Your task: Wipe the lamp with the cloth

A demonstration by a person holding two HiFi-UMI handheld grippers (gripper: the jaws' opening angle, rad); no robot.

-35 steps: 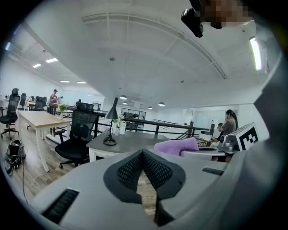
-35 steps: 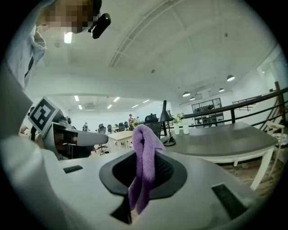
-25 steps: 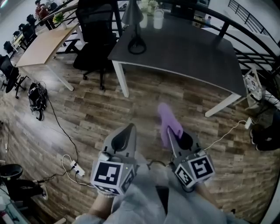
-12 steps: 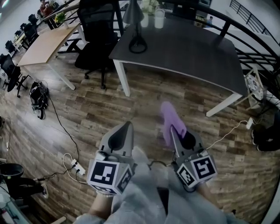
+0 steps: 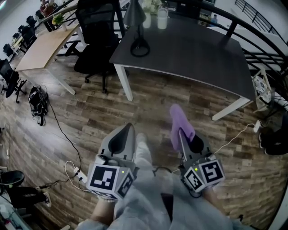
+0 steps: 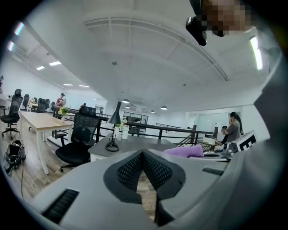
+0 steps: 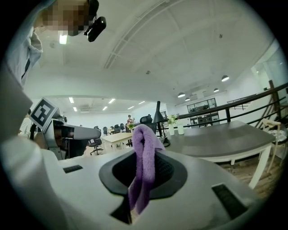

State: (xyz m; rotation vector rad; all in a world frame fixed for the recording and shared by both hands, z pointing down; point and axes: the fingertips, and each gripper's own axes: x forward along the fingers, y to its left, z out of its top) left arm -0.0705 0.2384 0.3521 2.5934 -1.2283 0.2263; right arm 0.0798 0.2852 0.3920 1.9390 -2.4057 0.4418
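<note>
A dark desk lamp (image 5: 137,24) with a round base stands near the far left corner of the grey table (image 5: 198,56); it also shows small in the left gripper view, lamp (image 6: 113,130), and in the right gripper view, lamp (image 7: 158,119). A purple cloth (image 5: 181,124) sticks out of my right gripper (image 5: 180,133), which is shut on it; the cloth (image 7: 143,164) hangs folded between the jaws. My left gripper (image 5: 128,131) is shut with nothing in it. Both grippers are held over the wooden floor, well short of the table.
A white cup and a small plant (image 5: 155,11) stand beside the lamp. A black office chair (image 5: 95,45) is left of the table, a wooden desk (image 5: 45,45) farther left. Cables and a power strip (image 5: 76,171) lie on the floor. A railing (image 5: 261,40) runs behind the table.
Both grippers have drifted slightly forward and right with the view; the cloth stays clamped in the right gripper. Nothing was let go or picked up.
</note>
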